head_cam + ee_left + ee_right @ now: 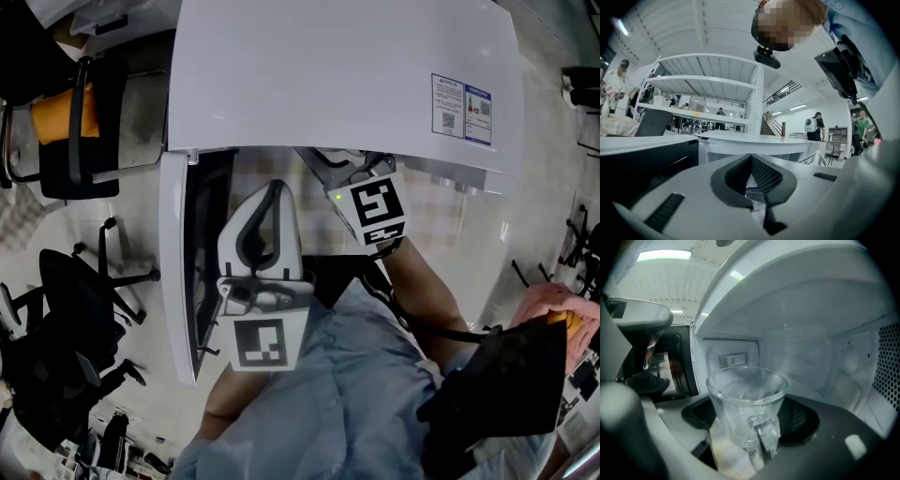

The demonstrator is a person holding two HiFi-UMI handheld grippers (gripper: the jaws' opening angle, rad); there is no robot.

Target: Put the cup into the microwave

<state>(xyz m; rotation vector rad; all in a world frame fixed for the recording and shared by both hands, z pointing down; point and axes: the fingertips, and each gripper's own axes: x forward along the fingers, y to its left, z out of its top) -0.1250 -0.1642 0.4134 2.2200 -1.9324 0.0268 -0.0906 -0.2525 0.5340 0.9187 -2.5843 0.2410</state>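
A white microwave (337, 84) fills the top of the head view, its door (178, 272) swung open to the left. My right gripper (750, 425) is shut on a clear glass cup (747, 399). The cup is upright between the dark pads (801, 418), with its handle toward the camera, at the mouth of the white cavity (811, 352). In the head view only this gripper's marker cube (375, 211) shows, and its jaws and the cup are hidden under the microwave's top. My left gripper (275, 187) hangs in front of the open door with its jaw tips together and nothing between them.
Black office chairs (66, 122) (84, 309) stand on the floor to the left, one with an orange cushion. A black bag (506, 375) hangs at my right side. In the left gripper view, white shelving (708, 84) and several people stand in the background.
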